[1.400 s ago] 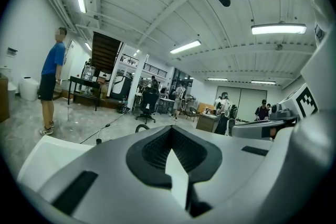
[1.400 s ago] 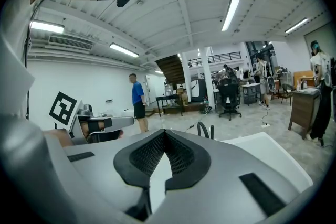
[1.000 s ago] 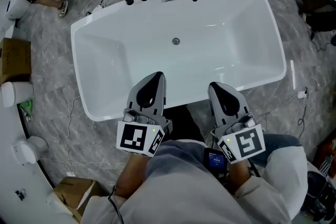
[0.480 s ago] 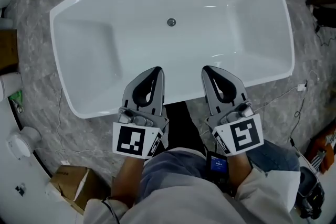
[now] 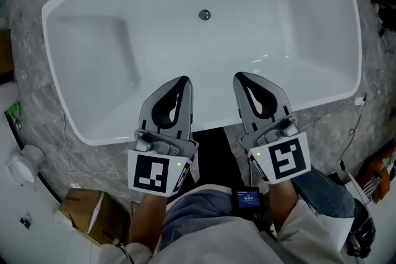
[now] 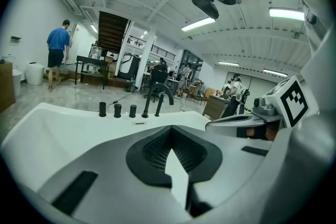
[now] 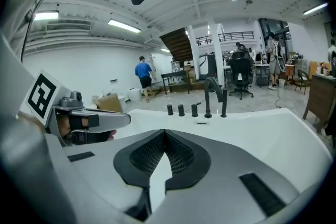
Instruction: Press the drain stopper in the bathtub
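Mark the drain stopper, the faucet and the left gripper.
drain stopper (image 5: 205,15), head view, its round top.
faucet (image 7: 207,102), right gripper view, its upright stem.
left gripper (image 5: 184,81), head view, its closed tips.

glossy bathtub (image 5: 93,52), drain stopper (image 5: 204,15) (shiny metal)

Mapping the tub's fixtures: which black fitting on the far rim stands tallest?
The arched spout, right of the three knobs; it rises and curves over, while the knobs are short straight stubs.
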A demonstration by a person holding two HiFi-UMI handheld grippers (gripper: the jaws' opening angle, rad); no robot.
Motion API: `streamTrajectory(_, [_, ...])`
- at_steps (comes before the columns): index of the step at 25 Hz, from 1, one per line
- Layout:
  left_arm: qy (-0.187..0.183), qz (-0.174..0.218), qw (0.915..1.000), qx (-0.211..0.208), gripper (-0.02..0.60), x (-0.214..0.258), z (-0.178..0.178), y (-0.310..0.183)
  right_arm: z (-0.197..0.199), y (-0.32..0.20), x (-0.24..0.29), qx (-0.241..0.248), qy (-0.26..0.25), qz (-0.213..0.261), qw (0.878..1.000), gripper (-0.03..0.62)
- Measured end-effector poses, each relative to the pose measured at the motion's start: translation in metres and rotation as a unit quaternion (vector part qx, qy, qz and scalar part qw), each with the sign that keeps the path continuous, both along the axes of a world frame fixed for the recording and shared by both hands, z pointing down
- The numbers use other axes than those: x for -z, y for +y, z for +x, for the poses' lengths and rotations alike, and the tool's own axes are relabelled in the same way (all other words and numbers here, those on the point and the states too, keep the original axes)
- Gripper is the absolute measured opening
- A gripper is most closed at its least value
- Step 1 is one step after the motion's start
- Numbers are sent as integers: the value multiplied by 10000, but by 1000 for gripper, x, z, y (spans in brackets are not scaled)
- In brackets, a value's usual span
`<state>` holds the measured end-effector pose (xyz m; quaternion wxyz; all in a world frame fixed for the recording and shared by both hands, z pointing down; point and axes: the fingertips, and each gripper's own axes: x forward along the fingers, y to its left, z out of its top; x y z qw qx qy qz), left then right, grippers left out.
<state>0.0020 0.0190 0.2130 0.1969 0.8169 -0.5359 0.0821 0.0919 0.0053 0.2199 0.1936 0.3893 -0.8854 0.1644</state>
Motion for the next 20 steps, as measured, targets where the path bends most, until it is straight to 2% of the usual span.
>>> streamTrajectory(8, [50, -268, 9996, -34, 6, -61, 12, -25, 0, -33, -70, 170, 240, -241, 9993, 15])
streamTrajectory(12, [160, -561, 9983, -85, 6, -96, 20, -41, 2, -57, -116, 187, 363, -327, 9986, 15])
streamTrajectory(15, [144, -549, 9983, -153, 6, -111, 22, -50, 5, -66, -143, 200, 515, -541, 9970, 15])
streamTrajectory(20, [136, -561, 9981, -192, 6, -127, 20, -59, -4, -83, -168, 189, 484, -543, 9972, 15])
